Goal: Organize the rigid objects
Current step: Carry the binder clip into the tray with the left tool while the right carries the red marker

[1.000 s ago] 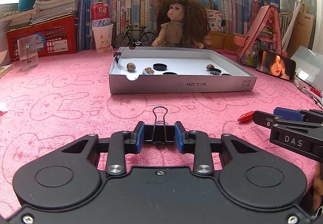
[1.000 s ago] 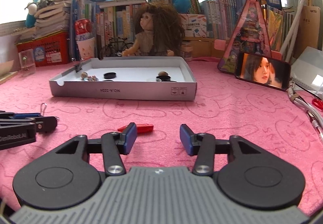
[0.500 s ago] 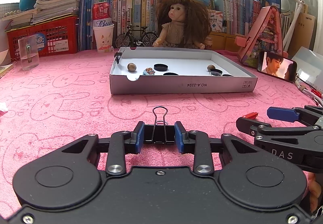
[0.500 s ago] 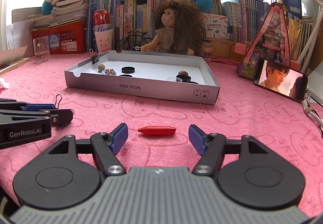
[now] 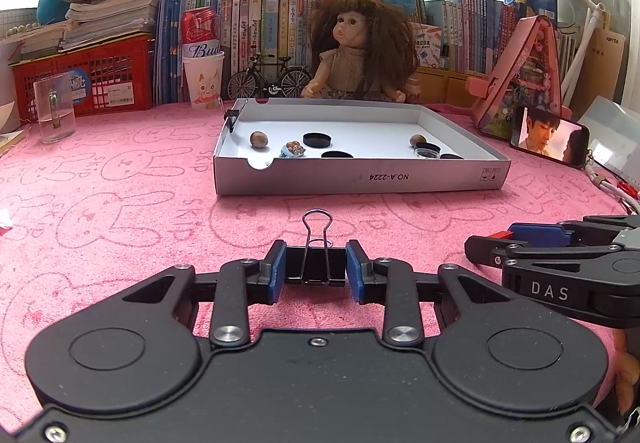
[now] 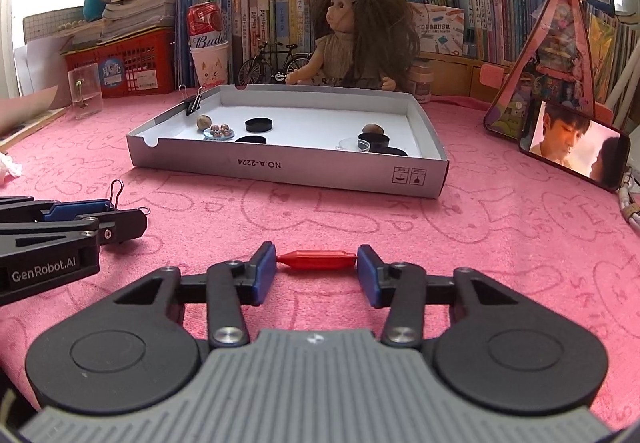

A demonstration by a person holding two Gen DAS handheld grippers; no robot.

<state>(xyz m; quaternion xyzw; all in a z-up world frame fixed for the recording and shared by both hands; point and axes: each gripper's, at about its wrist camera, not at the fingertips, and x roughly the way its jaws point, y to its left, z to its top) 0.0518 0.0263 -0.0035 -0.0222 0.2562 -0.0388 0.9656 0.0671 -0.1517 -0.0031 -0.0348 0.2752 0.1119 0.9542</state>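
While you hold both tools low over the pink bunny-print cloth surface (image 5: pixel 120 203):
Left gripper (image 5: pixel 316 269): your pads are clamped on a black metal binder clip (image 5: pixel 316 263), wire handle pointing toward the tray.
Right gripper (image 6: pixel 317 271): its jaws have just been closing, and they now pinch a small red plastic spindle-shaped piece (image 6: pixel 317 260) end to end, just above the cloth.
Shallow white cardboard tray (image 6: pixel 288 167): beyond both grippers, holding black round lids, two nuts and a small dish.

My left gripper (image 5: pixel 315 270) low, clamped shut on a clip | my right gripper (image 6: pixel 317 268) alongside, jaws just closing, pads touching a red piece
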